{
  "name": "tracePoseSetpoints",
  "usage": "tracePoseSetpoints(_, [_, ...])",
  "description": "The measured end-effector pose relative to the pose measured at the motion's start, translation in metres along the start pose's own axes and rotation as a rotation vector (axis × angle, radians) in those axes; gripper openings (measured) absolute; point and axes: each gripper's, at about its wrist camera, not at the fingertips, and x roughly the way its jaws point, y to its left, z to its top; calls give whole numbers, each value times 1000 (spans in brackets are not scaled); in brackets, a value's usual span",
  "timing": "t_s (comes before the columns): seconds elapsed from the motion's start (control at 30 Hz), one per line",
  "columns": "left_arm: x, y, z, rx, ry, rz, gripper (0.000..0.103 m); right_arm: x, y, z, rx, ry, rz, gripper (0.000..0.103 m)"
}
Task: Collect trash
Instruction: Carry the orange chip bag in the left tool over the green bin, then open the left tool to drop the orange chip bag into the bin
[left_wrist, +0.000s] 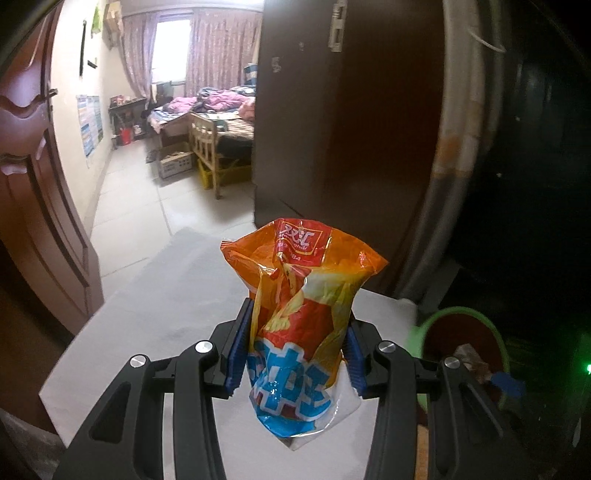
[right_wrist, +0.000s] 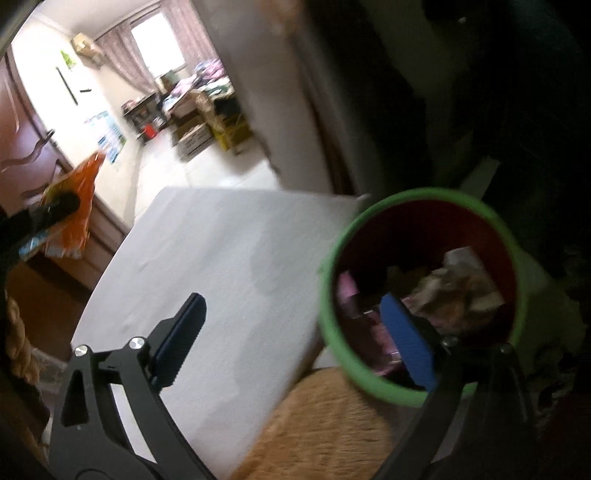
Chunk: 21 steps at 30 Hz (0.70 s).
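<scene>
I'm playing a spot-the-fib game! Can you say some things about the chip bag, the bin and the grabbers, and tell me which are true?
1. The left gripper squeezes a crinkly orange and blue snack bag. True.
2. The right gripper holds a bottle. False: it is open and empty.
3. The green-rimmed round red bin has trash inside. True.
4. The bag lies on the white table. False: it is lifted off it.
</scene>
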Motion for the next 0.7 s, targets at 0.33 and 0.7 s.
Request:
tracePoseSetpoints(0.33, [34,-86,-25,72,132,-219,42,-17,-74,-7,106,14,-149,97])
tracePoseSetpoints(0.7, [71,-170,-23,215,196,-313,68,-30,-135,-21,218,12,-283,97])
